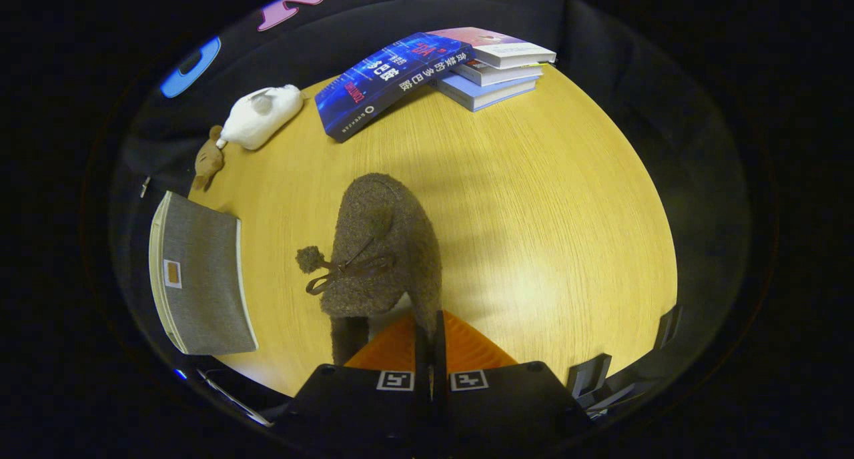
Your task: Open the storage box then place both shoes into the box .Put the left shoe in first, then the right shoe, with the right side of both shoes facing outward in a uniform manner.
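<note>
A fuzzy brown shoe (pixel 383 245) with a dark lace bow and a pompom hangs just ahead of my fingers, toe pointing away over the round wooden table (pixel 547 199). My gripper (pixel 430 332) is shut on the shoe's heel edge, the two fingers pressed together around the collar. The grey fabric storage box (pixel 200 272) stands to the left of the shoe at the table's rim, its side facing me. I cannot tell from here whether its lid is open.
A stack of books (pixel 497 65) with a blue book (pixel 390 82) leaning on it lies at the far side of the table. A white plush toy (pixel 260 115) and a small brown toy (pixel 209 157) sit far left. Dark clips (pixel 590 375) stand at the near right rim.
</note>
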